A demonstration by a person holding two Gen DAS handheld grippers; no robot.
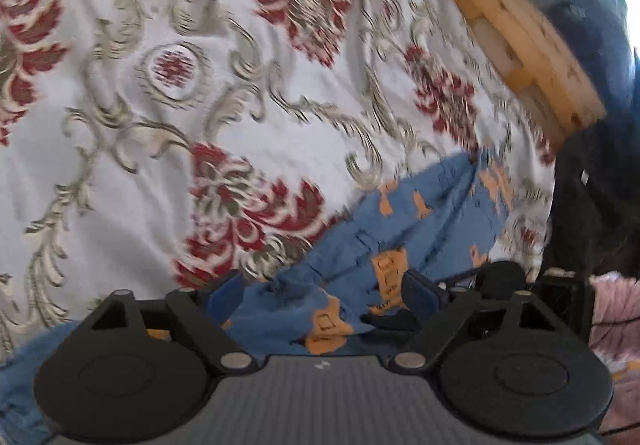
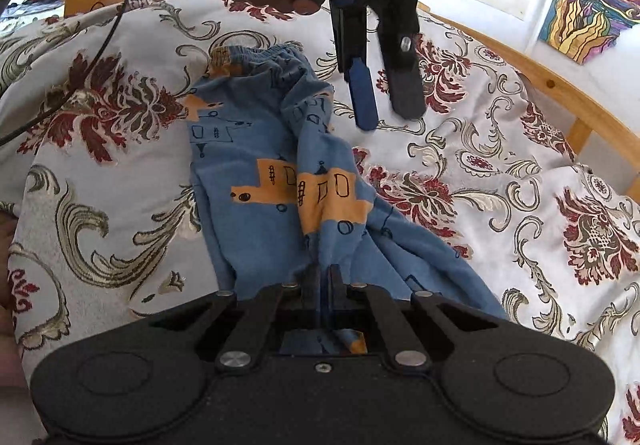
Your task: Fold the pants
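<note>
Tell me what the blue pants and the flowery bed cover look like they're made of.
The blue pants look like soft matte cotton knit: limp folds, a gathered elastic waistband, printed orange patches. The bed cover looks like heavier woven brocade: its scrolls and red flowers have a faint sheen, though they could be printed.

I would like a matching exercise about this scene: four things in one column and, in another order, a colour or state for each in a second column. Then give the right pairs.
Things:
1. pants
2. bedspread
3. right tongs
4. left tongs

Colour or state:
A. open, hanging above the bed, holding nothing
B. white with red flowers and olive scrolls
C. blue with orange shapes, lying crumpled
D. shut on a fold of blue cloth

Right pairs: 1-C, 2-B, 3-D, 4-A
</note>
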